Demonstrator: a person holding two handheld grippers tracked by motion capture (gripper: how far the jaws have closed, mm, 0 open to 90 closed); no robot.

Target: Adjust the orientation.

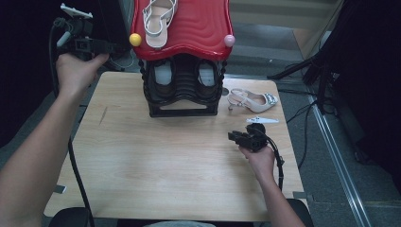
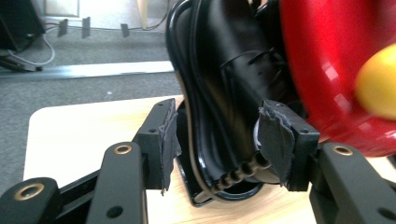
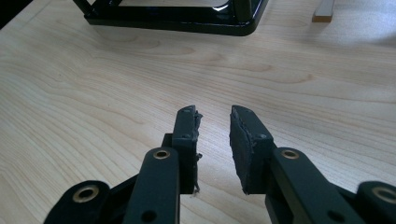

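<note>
High view — pale wooden counter (image 1: 156, 156); black two-tier shoe rack with glossy red wavy top (image 1: 182, 90) at the far middle. Left tongs (image 1: 111, 47) hover just left of its far-left corner; right tongs (image 1: 235, 137) sit near-right, well apart from it.

Left gripper view — spread jaws flank the rack's upright black beaded post (image 2: 219, 107), not yet pinching.

Right gripper view — jaws part-spread over bare wood, holding nothing.

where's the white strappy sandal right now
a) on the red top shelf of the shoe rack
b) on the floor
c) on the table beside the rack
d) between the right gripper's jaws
a: in the high view the white strappy sandal lies on the red top shelf of the shoe rack, while a different pale heeled shoe lies on the table.
</note>
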